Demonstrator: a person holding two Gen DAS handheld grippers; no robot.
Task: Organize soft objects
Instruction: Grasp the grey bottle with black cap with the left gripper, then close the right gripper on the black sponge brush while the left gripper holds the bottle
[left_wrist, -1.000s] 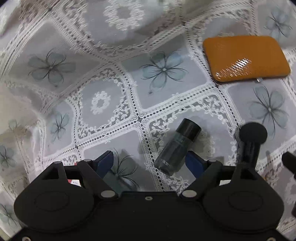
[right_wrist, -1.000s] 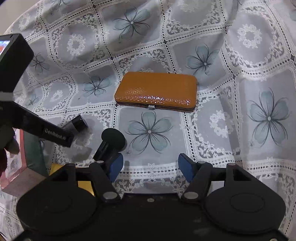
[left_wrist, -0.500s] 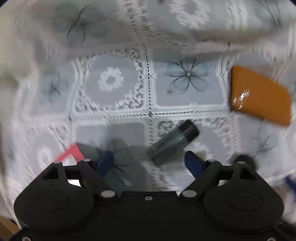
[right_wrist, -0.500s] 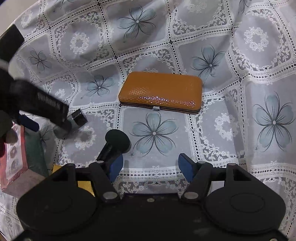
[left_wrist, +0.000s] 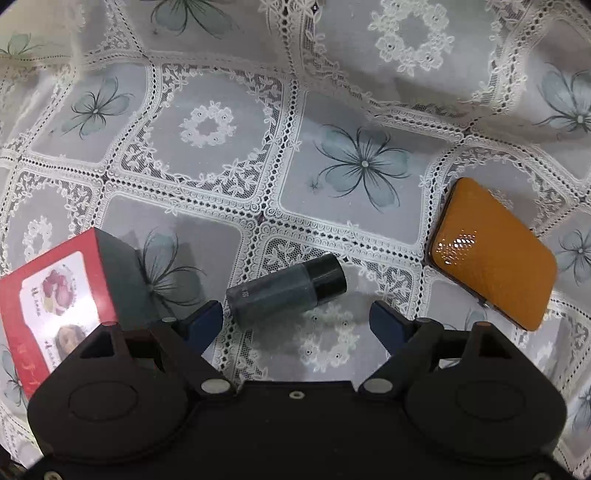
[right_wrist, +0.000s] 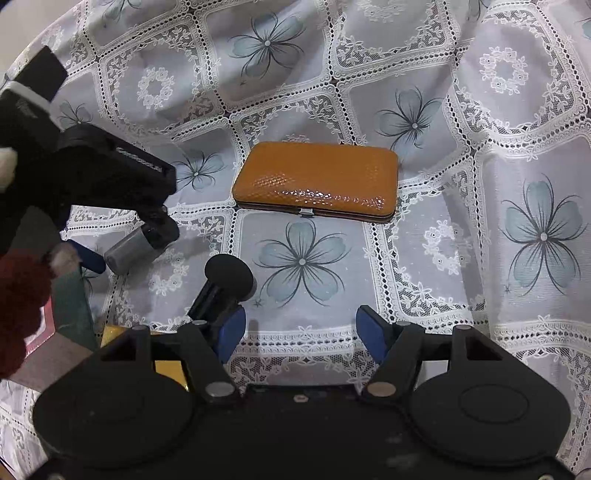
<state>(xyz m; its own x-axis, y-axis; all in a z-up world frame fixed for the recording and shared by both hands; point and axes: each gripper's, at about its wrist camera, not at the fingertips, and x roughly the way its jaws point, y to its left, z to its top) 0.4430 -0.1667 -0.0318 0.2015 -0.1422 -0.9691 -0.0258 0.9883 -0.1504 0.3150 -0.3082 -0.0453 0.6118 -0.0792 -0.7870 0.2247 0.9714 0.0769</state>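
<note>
A small dark grey bottle with a black cap lies on its side on the lace tablecloth. My left gripper points steeply down over it, open. The bottle lies crosswise just ahead of the gap, its base close to the left fingertip and its cap clear of the right one. In the right wrist view the same bottle shows under the left gripper's fingers. My right gripper is open with only cloth between its fingers. An orange clasp case lies flat beyond it.
A red printed box stands left of the left gripper. A black round-headed item rests against the right gripper's left finger. A yellow object peeks from under that gripper. A dark red sleeve fills the left edge. The orange case lies right of the bottle.
The left gripper has rolled and shifted, so the bottle now lies across its gap and the red box has come into view. The right gripper has not moved.
</note>
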